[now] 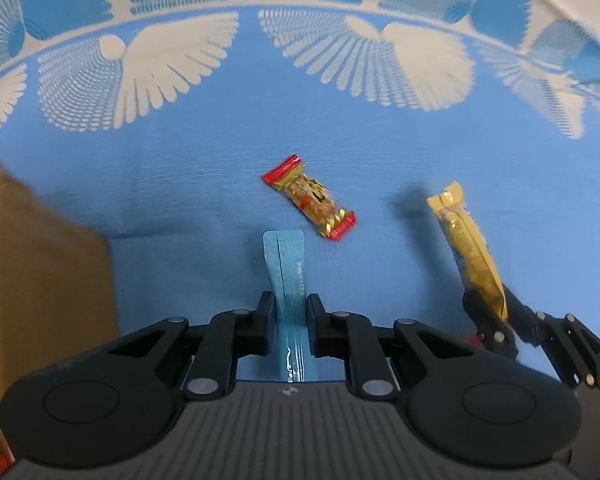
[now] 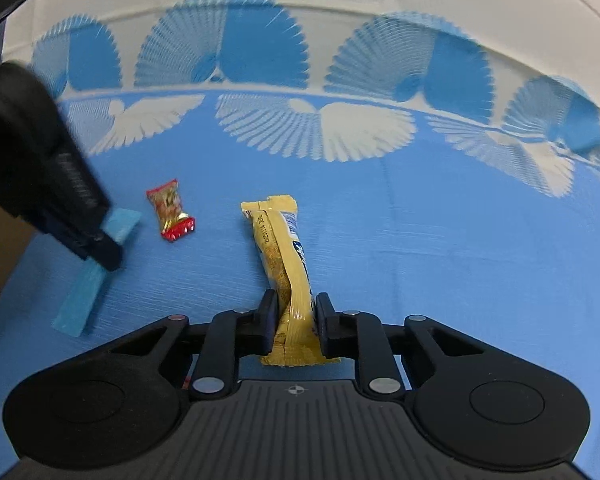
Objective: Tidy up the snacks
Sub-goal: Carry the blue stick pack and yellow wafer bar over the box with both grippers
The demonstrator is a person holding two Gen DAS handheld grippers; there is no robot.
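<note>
Left gripper (image 1: 290, 310) pinches the blue sachet (image 1: 288, 272); right gripper (image 2: 296, 312) clamps the yellow bar (image 2: 288, 264). Both look light and crinkly, best held mid-length. Red candy (image 1: 310, 202) lies at one o'clock.

A blue-and-white fan-patterned cloth covers the table (image 1: 180, 184). On it, a red-ended candy (image 1: 309, 201) lies just beyond the left fingers (image 1: 266, 314).

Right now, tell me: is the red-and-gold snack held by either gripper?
No. The red-and-gold snack lies free on the blue cloth, apart from both grippers.
</note>
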